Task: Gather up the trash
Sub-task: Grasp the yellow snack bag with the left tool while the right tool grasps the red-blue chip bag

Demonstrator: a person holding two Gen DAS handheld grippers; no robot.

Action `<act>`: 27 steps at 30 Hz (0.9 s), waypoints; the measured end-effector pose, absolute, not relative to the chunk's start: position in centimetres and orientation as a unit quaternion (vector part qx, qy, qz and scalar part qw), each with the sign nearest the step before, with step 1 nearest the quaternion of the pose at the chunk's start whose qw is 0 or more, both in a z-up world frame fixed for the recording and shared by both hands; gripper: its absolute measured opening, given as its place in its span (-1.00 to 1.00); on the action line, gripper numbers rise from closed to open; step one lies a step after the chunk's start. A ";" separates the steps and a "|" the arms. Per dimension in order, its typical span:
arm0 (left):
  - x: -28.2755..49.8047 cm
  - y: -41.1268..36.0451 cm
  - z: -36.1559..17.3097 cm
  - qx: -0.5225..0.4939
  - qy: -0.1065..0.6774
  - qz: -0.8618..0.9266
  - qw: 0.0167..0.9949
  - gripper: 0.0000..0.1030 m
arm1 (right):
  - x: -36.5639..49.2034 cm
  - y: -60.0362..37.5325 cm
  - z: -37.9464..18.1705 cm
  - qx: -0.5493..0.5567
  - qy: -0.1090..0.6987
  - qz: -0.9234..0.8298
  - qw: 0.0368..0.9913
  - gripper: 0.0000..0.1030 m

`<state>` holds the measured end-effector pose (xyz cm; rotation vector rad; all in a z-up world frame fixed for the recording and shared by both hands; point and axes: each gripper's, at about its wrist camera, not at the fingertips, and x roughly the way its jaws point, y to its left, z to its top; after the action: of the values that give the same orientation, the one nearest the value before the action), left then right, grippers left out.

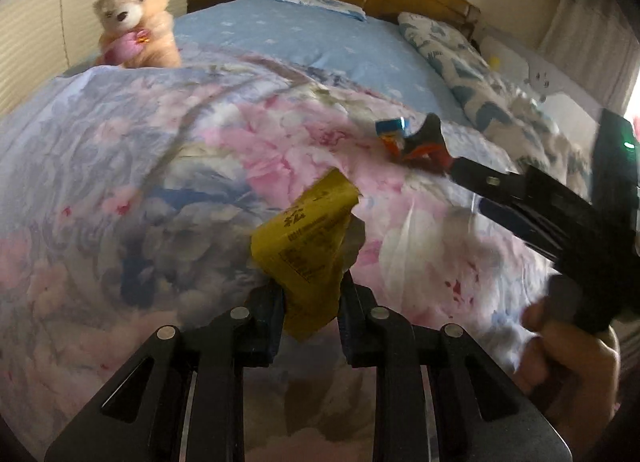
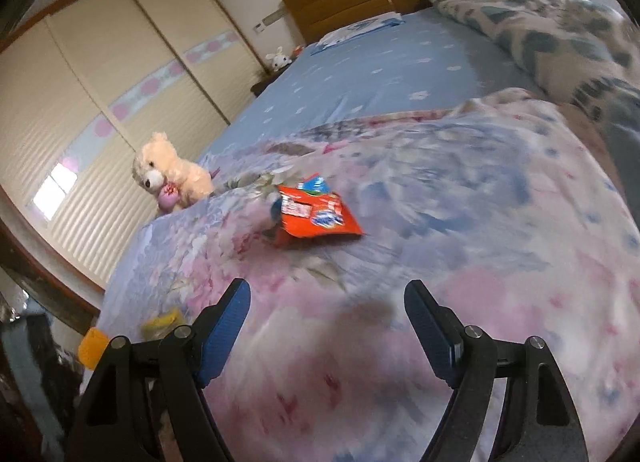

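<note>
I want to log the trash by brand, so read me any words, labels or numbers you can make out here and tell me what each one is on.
Yellow wrapper, pinched in the left hand-held gripper: large dark characters and lines of small print, too blurred to read.
Red snack bag on the flowered quilt: white and blue label patches, too blurred to read.
Small blue packet behind it: nothing readable.
No other text shows.

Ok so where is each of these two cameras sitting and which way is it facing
Left wrist: on the left gripper, looking along its jaws across the floral quilt toward the headboard; jaws shut on a yellow wrapper; the right gripper and a hand show at right.
Right wrist: on the right gripper, open jaws aimed at the red snack bag.
Shared: quilt, red bag, teddy bear.
</note>
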<state>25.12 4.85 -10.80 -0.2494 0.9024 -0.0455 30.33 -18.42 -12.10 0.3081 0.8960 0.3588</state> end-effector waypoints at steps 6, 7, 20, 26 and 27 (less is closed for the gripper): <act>25.3 5.0 -11.1 -0.131 0.438 -0.043 0.889 -0.59 | 32.9 -16.1 -12.5 0.129 0.430 0.160 0.879 0.57; 25.3 4.9 -11.1 -0.130 0.437 -0.046 0.889 -0.59 | 33.4 -15.9 -12.6 0.129 0.430 0.157 0.880 0.57; 25.3 4.1 -10.9 -0.115 0.433 -0.076 0.891 -0.59 | 33.1 -15.9 -13.3 0.133 0.439 0.120 0.880 -0.70; 24.2 3.4 -10.4 -0.099 0.429 -0.070 0.895 -0.59 | 28.9 -17.3 -12.5 0.140 0.437 0.131 0.879 -0.71; 23.8 3.2 -10.3 -0.096 0.429 -0.070 0.896 -0.59 | 28.0 -17.7 -12.4 0.142 0.436 0.133 0.879 -0.71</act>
<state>23.83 3.17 -10.30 -0.1987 0.8888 -0.1441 27.97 -17.65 -12.37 0.2965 0.9095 0.2770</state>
